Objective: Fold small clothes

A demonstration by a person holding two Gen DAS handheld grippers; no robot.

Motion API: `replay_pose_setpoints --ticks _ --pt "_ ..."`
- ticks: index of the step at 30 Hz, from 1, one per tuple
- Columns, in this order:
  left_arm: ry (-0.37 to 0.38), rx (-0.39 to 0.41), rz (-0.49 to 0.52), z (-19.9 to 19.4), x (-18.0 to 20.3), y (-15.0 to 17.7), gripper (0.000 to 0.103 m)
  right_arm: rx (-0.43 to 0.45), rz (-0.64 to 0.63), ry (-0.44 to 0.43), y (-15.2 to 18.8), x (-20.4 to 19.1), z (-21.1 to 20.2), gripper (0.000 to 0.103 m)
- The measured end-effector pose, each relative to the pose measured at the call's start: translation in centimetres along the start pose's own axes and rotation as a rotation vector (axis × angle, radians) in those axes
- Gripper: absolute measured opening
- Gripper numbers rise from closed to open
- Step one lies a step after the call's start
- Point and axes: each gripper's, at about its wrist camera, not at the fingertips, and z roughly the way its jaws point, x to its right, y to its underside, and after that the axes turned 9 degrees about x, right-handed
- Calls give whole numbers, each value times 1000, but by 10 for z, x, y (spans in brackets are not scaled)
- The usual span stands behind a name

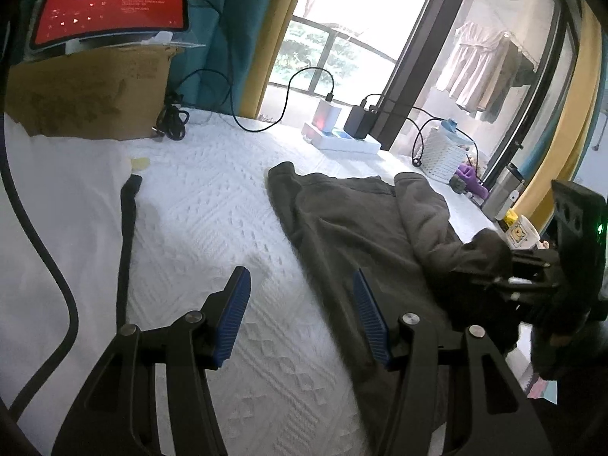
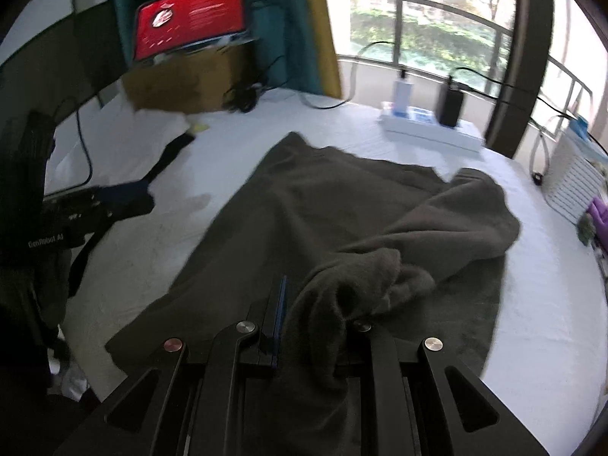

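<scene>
A dark grey-brown fleece garment lies spread on the white textured bedcover; it also shows in the left wrist view. My right gripper is shut on a bunched edge of the garment, lifted and folded over toward the middle; it shows at the right of the left wrist view. My left gripper is open and empty, low over the bedcover at the garment's left edge. It shows at the left of the right wrist view.
A cardboard box with a red-screened tablet stands at the back left. Cables, chargers on a white box, a white basket, a steel flask and a mug line the window side. A white pillow lies left.
</scene>
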Motion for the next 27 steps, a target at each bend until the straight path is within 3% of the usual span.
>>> replay_pose_setpoints --ticks 11,13,17,18,24,27 --pt "-11 32 36 -25 10 -2 58 -46 -83 -74 16 -62 17 18" --pt "-22 36 37 -29 10 -4 58 -47 -94 -91 20 -72 16 25" --pt "-63 45 53 -38 10 -7 58 -39 -114 -162 25 -87 6 65" --pt "-71 48 58 -40 10 -8 58 -27 -122 -174 26 -91 2 68" --pt "-69 47 83 -40 27 -13 61 28 -81 -148 25 -75 -29 69" --pt "-10 16 112 -26 49 -11 61 72 -26 -102 24 -49 -50 69"
